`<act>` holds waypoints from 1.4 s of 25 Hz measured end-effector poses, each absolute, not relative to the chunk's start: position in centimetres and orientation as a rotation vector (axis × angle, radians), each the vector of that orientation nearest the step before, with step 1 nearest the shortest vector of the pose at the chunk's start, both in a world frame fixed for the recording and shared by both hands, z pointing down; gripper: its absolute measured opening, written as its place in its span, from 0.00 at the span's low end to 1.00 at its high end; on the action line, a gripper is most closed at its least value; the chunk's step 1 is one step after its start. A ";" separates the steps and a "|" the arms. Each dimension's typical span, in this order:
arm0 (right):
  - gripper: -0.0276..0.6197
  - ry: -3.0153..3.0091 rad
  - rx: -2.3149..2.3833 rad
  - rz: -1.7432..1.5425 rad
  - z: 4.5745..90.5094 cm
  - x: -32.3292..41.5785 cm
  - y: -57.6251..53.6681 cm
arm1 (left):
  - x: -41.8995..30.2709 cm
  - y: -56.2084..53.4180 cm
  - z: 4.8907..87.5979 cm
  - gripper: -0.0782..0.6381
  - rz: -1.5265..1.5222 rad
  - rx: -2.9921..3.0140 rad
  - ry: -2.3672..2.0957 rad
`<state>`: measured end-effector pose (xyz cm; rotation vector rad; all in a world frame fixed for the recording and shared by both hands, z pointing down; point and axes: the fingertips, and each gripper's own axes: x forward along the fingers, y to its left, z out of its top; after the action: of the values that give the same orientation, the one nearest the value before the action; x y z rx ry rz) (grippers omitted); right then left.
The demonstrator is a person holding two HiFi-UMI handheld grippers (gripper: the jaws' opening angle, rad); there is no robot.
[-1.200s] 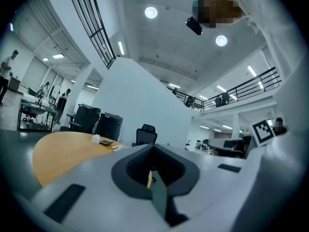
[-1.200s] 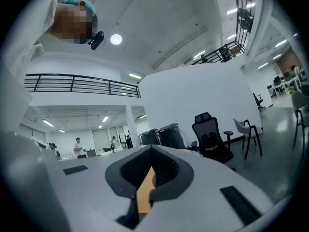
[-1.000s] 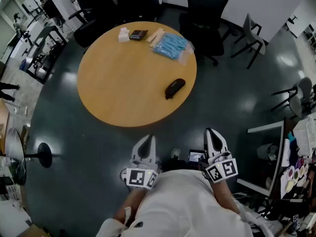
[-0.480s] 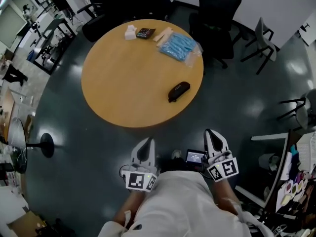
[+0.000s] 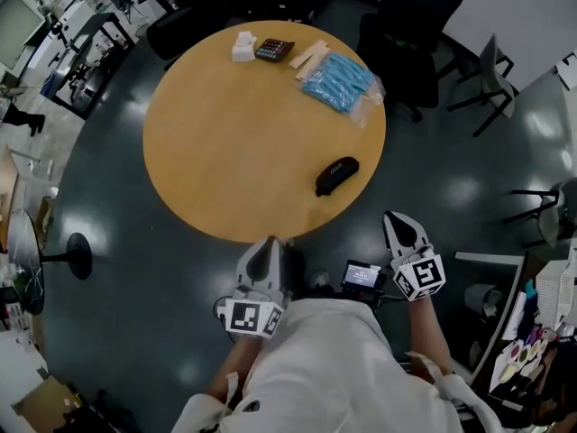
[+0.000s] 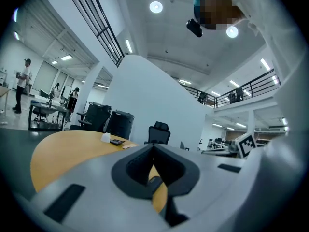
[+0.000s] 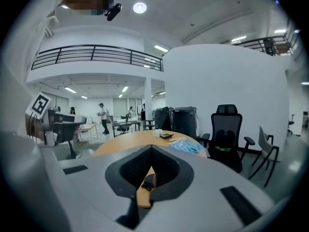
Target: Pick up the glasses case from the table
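Note:
The black glasses case point(image 5: 336, 176) lies on the right side of the round wooden table point(image 5: 225, 142), near its front edge. Both grippers hang empty over the dark floor on my side of the table. My left gripper point(image 5: 268, 244) is shut, its tip just at the table's near rim. My right gripper point(image 5: 395, 216) is shut too, right of and nearer than the case, off the table. Through the left gripper's point(image 6: 154, 148) jaws the case point(image 6: 154, 180) shows small and far. The right gripper point(image 7: 152, 148) also looks toward the case point(image 7: 148, 180) beyond its jaws.
At the table's far side lie a calculator point(image 5: 273, 50), a white packet point(image 5: 243, 46), wooden sticks point(image 5: 311, 58) and a blue plastic bag point(image 5: 341, 79). Black office chairs point(image 5: 415, 25) stand behind the table. A small screen point(image 5: 362, 275) hangs at my waist.
I have stepped closer to the table. Both grippers moved forward toward its near rim, the right one farther and lower, and it rolled a little. Both stayed shut.

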<state>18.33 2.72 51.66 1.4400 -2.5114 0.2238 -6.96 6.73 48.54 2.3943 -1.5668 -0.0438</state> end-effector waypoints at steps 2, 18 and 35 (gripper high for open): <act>0.07 -2.473 1.365 0.217 53.1 17.9 0.1 | -7.4 3.6 48.4 0.12 -0.066 2.407 -1.541; 0.21 -1.958 0.140 -0.019 71.0 14.0 -10.6 | -9.2 -9.3 47.6 0.12 -0.058 2.369 -1.563; 0.54 -1.626 -0.475 -0.317 82.3 13.3 -11.9 | -10.0 -10.4 49.5 0.12 0.027 2.199 -1.736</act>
<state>13.33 -11.86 82.26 -0.4749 -1.6263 -0.3172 -9.97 -10.36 49.47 2.1990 -1.7356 0.0271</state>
